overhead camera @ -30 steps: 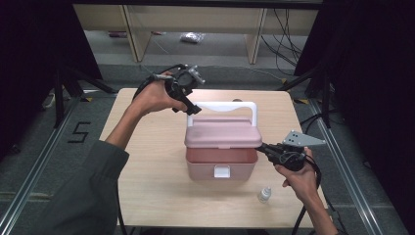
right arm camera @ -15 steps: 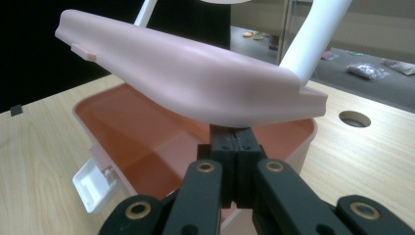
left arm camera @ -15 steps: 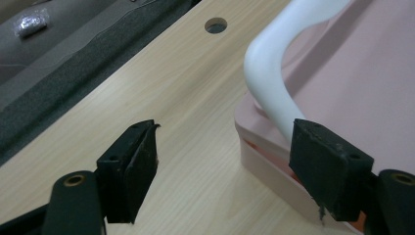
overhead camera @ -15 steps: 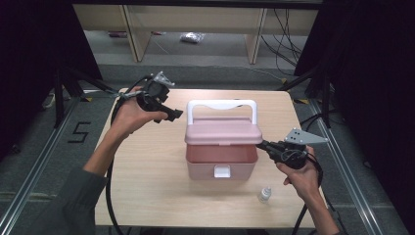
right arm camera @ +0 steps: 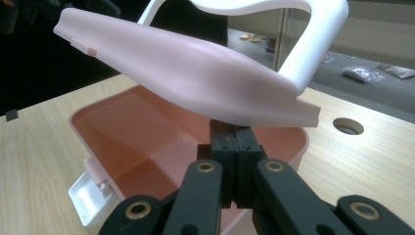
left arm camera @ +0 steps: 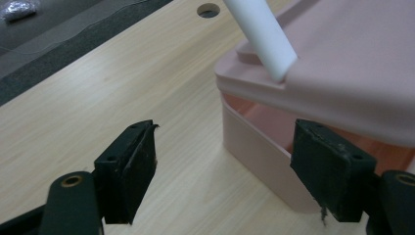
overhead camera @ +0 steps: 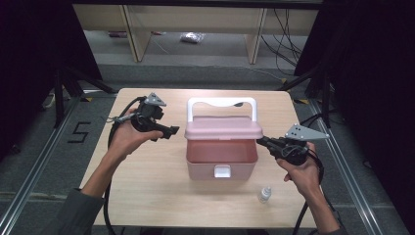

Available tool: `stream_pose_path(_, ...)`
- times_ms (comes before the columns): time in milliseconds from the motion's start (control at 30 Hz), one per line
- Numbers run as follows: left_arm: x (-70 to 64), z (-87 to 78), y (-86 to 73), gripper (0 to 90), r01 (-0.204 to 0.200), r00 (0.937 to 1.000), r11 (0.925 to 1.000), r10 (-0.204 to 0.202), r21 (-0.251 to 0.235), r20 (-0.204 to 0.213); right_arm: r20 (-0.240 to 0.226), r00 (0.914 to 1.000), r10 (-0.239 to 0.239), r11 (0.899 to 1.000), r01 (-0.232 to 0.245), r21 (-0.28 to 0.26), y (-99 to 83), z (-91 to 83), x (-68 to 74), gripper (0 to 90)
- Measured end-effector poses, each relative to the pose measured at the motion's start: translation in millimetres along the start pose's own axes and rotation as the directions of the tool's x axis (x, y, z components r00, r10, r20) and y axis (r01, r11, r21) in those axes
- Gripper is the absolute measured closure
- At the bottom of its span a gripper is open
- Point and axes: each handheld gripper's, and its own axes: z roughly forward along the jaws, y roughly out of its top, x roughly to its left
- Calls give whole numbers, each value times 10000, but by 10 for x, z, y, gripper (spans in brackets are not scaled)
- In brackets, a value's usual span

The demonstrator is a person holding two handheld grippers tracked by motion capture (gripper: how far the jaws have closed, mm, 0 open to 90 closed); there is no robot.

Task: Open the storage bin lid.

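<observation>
A pink box point(overhead camera: 200, 172) with a white latch point(overhead camera: 221, 171) stands mid-table. Its pink lid point(overhead camera: 222, 128) with an upright white handle point(overhead camera: 222, 102) is tilted up off the rim. My right gripper point(overhead camera: 260, 142) is shut, and its tips sit under the lid's right edge. In the right gripper view the shut jaws point(right arm camera: 235, 132) touch the underside of the lid point(right arm camera: 186, 63) above the empty box point(right arm camera: 78, 122). My left gripper point(overhead camera: 169, 132) is open just left of the box. In the left gripper view its jaws point(left arm camera: 222, 166) stand wide apart before the box corner point(left arm camera: 254, 147), holding nothing.
A small clear bottle point(overhead camera: 265, 195) stands on the wooden table point(overhead camera: 147, 186) in front of the box's right corner. A round hole point(right arm camera: 348, 126) pierces the tabletop behind the box. Shelving and cables lie beyond the far edge.
My left gripper has left the handle, swung out to the left and come down beside the box's left side. The right gripper has stayed under the lid.
</observation>
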Motion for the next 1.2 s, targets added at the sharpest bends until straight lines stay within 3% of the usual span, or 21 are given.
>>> stream_pose_path(100, -59, 23, -61, 243, 188, 9997, 9995, -185, -240, 141, 42, 9998, 184, 9997, -185, 153, 21, -9, 19, 900)
stream_pose_path(133, -75, 32, -77, 242, 210, 9997, 9994, -207, -265, 101, 107, 9999, -73, 9999, 72, 76, 29, -6, 3, 900)
stream_pose_path(200, -116, 66, -117, 242, 389, 9991, 9986, -383, -369, 163, 27, 10000, -74, 10000, 74, 57, 41, -9, 4, 900)
stream_pose_path(267, -156, 115, -163, 240, 471, 9985, 9984, -461, -321, 307, 15, 9999, 170, 9998, -171, 103, 51, -15, 27, 900)
stream_pose_path(300, -169, 129, -180, 240, 482, 9985, 9984, -473, -309, 282, 91, 9999, -145, 9999, 145, 89, 62, -18, 6, 900)
stream_pose_path(467, -231, 234, -272, 239, 880, 9941, 9955, -856, -345, 661, -55, 10000, 39, 10000, -38, 64, 70, -11, 17, 900)
stream_pose_path(533, -267, 274, -305, 239, 1117, 9918, 9924, -1081, -519, 678, 82, 10000, 2, 10000, -2, 38, 71, -16, 15, 900)
stream_pose_path(667, -326, 338, -345, 238, 1145, 9885, 9916, -1077, -600, 1060, 69, 10000, 44, 10000, -44, 38, 74, -16, 18, 900)
stream_pose_path(700, -345, 364, -346, 238, 1422, 9846, 9869, -1331, -762, 1129, 100, 9998, -142, 9999, 142, 5, 75, -15, 4, 900)
stream_pose_path(800, -360, 417, -357, 238, 1293, 9886, 9887, -1227, -752, 870, 96, 9999, -56, 10000, 56, -5, 74, -16, 9, 900)
stream_pose_path(900, -390, 464, -371, 246, 1376, 9875, 9879, -1312, -712, 872, 101, 9998, -151, 9999, 151, -40, 76, -20, 3, 900)
stream_pose_path(1200, -502, 596, -413, 307, 996, 9921, 9941, -959, -425, 803, 130, 9998, -129, 9999, 130, -71, 80, -18, -1, 900)
